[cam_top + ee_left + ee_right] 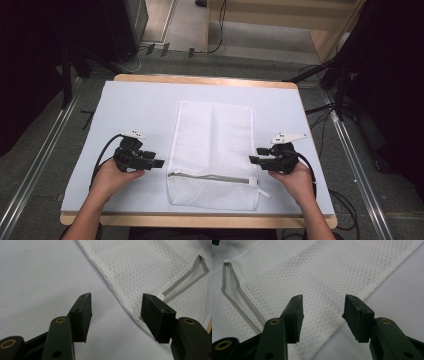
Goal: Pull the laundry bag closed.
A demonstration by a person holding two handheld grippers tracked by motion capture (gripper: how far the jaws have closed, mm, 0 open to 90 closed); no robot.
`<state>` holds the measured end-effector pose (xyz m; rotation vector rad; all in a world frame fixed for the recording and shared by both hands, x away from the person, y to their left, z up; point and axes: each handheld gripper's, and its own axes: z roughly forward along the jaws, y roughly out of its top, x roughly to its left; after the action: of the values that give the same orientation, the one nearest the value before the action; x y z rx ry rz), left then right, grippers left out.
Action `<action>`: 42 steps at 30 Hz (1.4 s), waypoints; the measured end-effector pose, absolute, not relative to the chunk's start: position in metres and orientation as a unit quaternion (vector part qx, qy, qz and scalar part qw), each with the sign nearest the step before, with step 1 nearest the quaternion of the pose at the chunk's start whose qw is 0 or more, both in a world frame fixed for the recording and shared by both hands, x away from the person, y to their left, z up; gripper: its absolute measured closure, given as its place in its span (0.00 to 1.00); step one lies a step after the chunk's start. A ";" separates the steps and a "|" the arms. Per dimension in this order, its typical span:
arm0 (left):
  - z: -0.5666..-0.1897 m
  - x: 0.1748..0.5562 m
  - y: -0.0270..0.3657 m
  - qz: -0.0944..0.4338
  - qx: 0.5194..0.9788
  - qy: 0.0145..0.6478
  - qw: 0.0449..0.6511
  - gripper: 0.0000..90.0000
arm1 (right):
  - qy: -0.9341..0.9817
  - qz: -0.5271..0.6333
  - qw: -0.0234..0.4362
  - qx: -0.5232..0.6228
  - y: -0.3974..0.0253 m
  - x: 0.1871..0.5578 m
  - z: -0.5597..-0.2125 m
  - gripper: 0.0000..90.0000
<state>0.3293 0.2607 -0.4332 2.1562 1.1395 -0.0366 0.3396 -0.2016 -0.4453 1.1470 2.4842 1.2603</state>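
A white mesh laundry bag [212,150] lies flat in the middle of the table, its grey zipper [210,177] running across near the front end. My left gripper [159,163] sits open just left of the bag's left edge, near the zipper end. My right gripper [255,156] is open at the bag's right edge, pointing inward. In the left gripper view the jaws [116,310] stand apart over the bag's hem [117,300], with the zipper [185,280] beyond. In the right gripper view the open jaws [323,312] hover over the mesh [324,285] edge.
A pale blue-white mat [135,110] covers the wooden table [200,80]. Cables [150,52] and stands lie on the floor beyond the table's far edge. Metal rails [40,150] run along both sides of the table.
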 end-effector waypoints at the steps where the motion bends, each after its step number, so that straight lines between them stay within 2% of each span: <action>1: -0.433 0.329 0.260 -0.012 0.830 0.439 0.344 0.45 | 0.823 0.419 0.065 0.378 -0.201 0.339 -0.445 0.57; 6: -0.433 0.330 0.256 -0.011 0.834 0.432 0.343 0.44 | 0.825 0.415 0.066 0.377 -0.198 0.338 -0.446 0.56; 10: -0.432 0.331 0.255 -0.016 0.835 0.427 0.345 0.51 | 0.825 0.419 0.063 0.374 -0.196 0.335 -0.446 0.58; 17: -0.428 0.332 0.254 -0.026 0.834 0.423 0.352 0.71 | 0.822 0.422 0.061 0.378 -0.193 0.331 -0.443 0.61; 20: -0.427 0.332 0.253 -0.032 0.833 0.422 0.356 0.75 | 0.820 0.425 0.059 0.379 -0.192 0.329 -0.442 0.62; 27: -0.426 0.333 0.251 -0.037 0.832 0.425 0.354 0.77 | 0.821 0.426 0.068 0.374 -0.192 0.325 -0.440 0.63; 42: -0.429 0.331 0.253 -0.052 0.828 0.435 0.351 0.73 | 0.826 0.424 0.054 0.366 -0.174 0.319 -0.437 0.63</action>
<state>0.3313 0.2532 -0.4290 2.1436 1.1252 -0.1341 0.3188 -0.1742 -0.4372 1.1132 2.5105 1.2890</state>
